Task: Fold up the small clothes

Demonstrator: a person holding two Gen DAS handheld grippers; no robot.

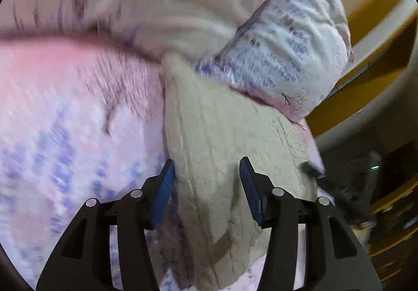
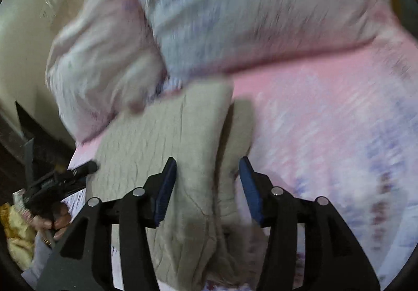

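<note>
A small beige textured garment (image 1: 222, 134) lies on the pink bedsheet (image 1: 65, 108), its far end against a pillow. My left gripper (image 1: 207, 160) hovers over its near part, open, with the cloth showing in the gap and neither blue pad pressing on it. In the right wrist view the garment (image 2: 162, 139) is folded over lengthwise, one layer on another. My right gripper (image 2: 208, 159) is open above its right edge, holding nothing. The left gripper (image 2: 60, 181) shows at the garment's left edge, held by a hand (image 2: 49, 223).
Pillows in pale floral covers (image 1: 287, 50) (image 2: 104, 69) (image 2: 248, 3) are piled at the head of the bed behind the garment. Wooden furniture (image 1: 352, 97) stands past the bed's edge. A yellow cloth (image 2: 15, 233) lies at the lower left. The views are motion-blurred.
</note>
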